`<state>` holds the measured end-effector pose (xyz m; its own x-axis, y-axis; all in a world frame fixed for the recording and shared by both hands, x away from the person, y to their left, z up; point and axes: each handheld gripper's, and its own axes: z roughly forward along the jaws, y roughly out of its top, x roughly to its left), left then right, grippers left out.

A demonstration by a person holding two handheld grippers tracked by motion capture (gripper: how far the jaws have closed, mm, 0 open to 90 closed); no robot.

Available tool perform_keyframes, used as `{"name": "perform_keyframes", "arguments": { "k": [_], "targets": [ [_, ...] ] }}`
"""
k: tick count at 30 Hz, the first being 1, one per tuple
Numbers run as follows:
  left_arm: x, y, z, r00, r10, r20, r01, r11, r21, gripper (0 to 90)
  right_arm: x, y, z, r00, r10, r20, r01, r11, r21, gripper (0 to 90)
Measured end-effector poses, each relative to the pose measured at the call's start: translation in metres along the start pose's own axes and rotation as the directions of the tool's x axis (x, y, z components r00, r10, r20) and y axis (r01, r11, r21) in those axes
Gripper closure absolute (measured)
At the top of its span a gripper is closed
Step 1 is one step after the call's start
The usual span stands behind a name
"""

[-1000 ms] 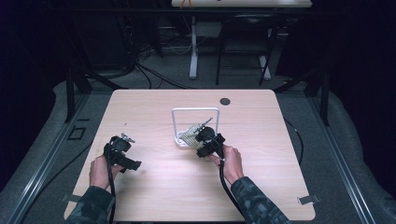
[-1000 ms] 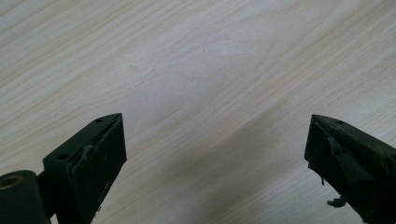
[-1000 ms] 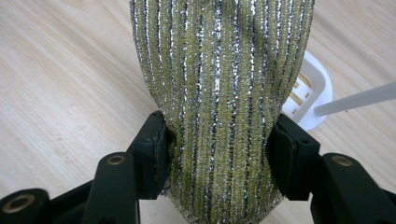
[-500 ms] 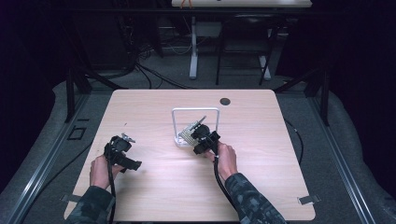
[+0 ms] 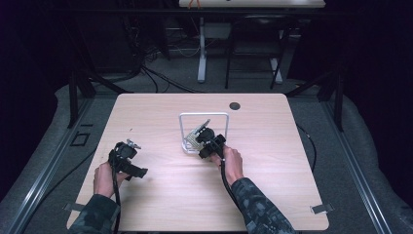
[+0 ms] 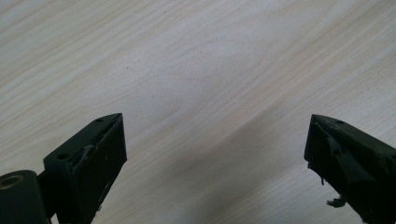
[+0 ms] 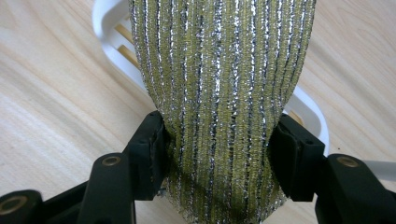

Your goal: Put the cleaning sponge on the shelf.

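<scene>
On the pale wooden surface (image 5: 272,185), seen from the high view, a white rack (image 5: 203,117) with an upright wire frame stands a little toward twelve o'clock from the middle, and a glittery scouring sponge (image 5: 196,139) rests in its base. The right gripper (image 5: 207,146) comes at it from about five o'clock, held in the person's right hand (image 5: 230,163), whose camouflage sleeve (image 5: 255,207) runs off toward the bottom edge. In the right gripper view the sponge (image 7: 219,93), striped yellow-green and silver, sits squeezed between the two black jaws, which press into its sides at nine and three o'clock; the white rack (image 7: 109,42) shows behind it at roughly ten o'clock and again at four o'clock. The left gripper (image 5: 127,161) lies well apart from the rack, toward eight o'clock of it, held low in the left hand (image 5: 103,178). In the left gripper view its jaws stand spread wide with bare wood grain (image 6: 201,70) between them, and a soft shadow falls across the wood at around five o'clock. A small dark round hole (image 5: 234,106) marks the surface near one o'clock of the rack.
</scene>
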<state>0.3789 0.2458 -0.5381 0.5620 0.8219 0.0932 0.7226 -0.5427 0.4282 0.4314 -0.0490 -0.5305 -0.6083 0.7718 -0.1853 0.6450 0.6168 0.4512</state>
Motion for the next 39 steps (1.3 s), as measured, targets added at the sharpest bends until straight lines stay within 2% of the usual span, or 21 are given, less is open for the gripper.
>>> {"name": "perform_keyframes", "arguments": {
  "k": [8, 10, 11, 21, 22, 27, 29, 39],
  "targets": [
    [0.0, 0.0, 0.001, 1.0, 0.001, 0.002, -0.001, 1.0, 0.003, 5.5, -0.005, 0.001, 0.004, 0.9999, 0.012, 0.001, -0.012, 1.0, 0.007, 40.5],
    [0.0, 0.0, 0.001, 1.0, 0.001, 0.002, -0.001, 1.0, 0.001, 5.9, -0.004, 0.001, 0.004, 0.9998, 0.019, -0.003, -0.019, 1.0, 0.007, 40.4],
    [-0.001, 0.0, 0.001, 1.0, 0.001, 0.004, -0.001, 1.0, 0.001, 6.1, -0.003, 0.003, 0.005, 1.0, 0.004, 0.0, -0.004, 1.0, 0.008, 40.3],
    [0.0, 0.0, 0.001, 1.0, 0.004, 0.008, -0.004, 1.0, -0.004, 6.1, -0.001, 0.005, 0.012, 0.9996, 0.028, -0.003, -0.028, 1.0, 0.012, 38.7],
    [0.0, 0.0, 0.001, 1.0, 0.003, 0.008, -0.003, 1.0, -0.003, 6.1, -0.001, 0.006, 0.012, 0.9999, 0.015, 0.003, -0.015, 1.0, 0.011, 38.6],
    [0.0, 0.0, 0.001, 0.9999, 0.004, 0.012, -0.004, 1.0, -0.004, 5.2, 0.001, 0.008, 0.012, 0.9997, 0.024, 0.004, -0.024, 1.0, 0.005, 37.5],
    [0.0, 0.0, 0.001, 0.9999, 0.005, 0.013, -0.005, 1.0, -0.004, 4.9, 0.001, 0.008, 0.012, 0.9999, 0.01, 0.011, -0.01, 1.0, 0.006, 37.3],
    [-0.001, 0.001, 0.001, 0.9999, 0.009, 0.012, -0.009, 0.9999, -0.006, 4.6, 0.0, 0.008, 0.009, 0.9999, -0.001, 0.011, 0.001, 1.0, -0.014, 24.4]
  ]
}}
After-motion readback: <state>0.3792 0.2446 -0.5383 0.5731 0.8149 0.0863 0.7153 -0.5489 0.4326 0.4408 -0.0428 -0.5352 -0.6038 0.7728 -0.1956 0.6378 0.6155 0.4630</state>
